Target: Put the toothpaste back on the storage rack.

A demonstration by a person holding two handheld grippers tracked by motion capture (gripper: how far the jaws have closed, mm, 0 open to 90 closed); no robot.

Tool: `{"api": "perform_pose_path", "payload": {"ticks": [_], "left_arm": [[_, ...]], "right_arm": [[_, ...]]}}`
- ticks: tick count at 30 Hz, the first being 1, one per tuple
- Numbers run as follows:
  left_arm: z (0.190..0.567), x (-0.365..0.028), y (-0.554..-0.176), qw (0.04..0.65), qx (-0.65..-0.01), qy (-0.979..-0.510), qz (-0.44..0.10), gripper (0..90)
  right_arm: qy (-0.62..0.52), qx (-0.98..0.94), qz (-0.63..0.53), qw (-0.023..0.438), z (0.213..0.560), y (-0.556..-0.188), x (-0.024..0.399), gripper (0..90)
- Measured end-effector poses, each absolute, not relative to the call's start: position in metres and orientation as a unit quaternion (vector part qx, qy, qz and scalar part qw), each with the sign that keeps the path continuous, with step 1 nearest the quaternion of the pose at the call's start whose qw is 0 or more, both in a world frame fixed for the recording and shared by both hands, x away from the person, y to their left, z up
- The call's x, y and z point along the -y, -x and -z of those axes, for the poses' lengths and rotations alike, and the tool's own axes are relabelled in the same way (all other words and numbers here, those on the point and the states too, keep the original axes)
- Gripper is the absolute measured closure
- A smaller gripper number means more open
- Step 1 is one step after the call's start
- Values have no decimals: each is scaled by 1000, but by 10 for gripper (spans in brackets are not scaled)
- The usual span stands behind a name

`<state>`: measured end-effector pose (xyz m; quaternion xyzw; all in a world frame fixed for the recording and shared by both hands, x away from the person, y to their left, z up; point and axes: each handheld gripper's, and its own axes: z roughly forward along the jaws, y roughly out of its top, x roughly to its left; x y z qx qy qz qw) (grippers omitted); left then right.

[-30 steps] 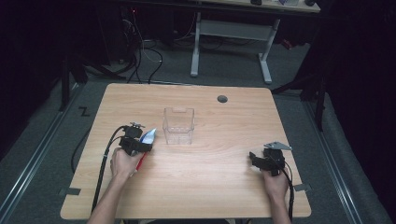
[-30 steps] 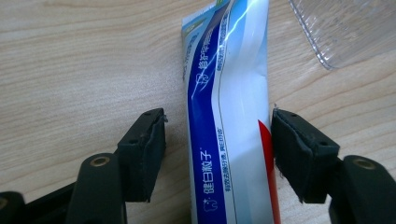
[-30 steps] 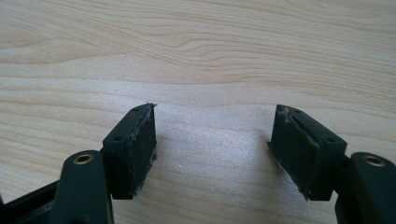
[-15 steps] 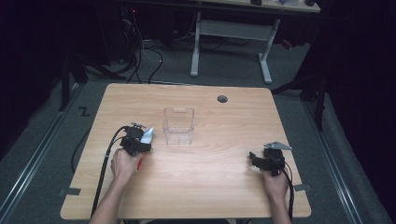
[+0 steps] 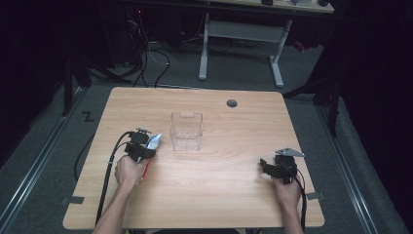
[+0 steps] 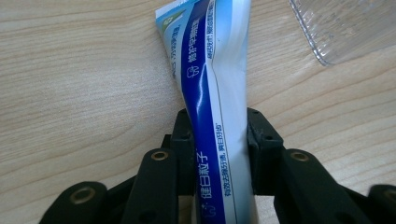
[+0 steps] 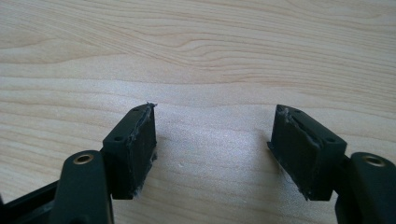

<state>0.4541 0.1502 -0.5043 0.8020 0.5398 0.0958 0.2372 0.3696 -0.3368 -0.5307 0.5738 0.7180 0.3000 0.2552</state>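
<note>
The toothpaste tube [image 6: 212, 116] lies flat on the worktop [image 5: 209, 190] toward its left edge, its crimped end pointing at the clear plastic box [image 5: 186, 131] that stands near the worktop's middle. Your left gripper [image 6: 218, 140] has just been closing and now pinches the tube between its pads, one on each side of the blue-and-white body. Your right gripper [image 7: 215, 144] sits well apart near the right front corner, its jaws spread wide over bare wood.
</note>
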Motion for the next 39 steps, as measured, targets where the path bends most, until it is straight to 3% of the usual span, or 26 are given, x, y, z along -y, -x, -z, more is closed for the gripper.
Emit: {"api": "perform_pose_path", "payload": {"ticks": [13,39], "left_arm": [[500,-157,-453,247,-538,-801,-90,712],[458,-180,-428,352,-530,-765,-97,703]], "right_arm": [[-574,-718,-300,255,531,-370,337,312],[-574,-718,-300,255,531,-369,337,312]]}}
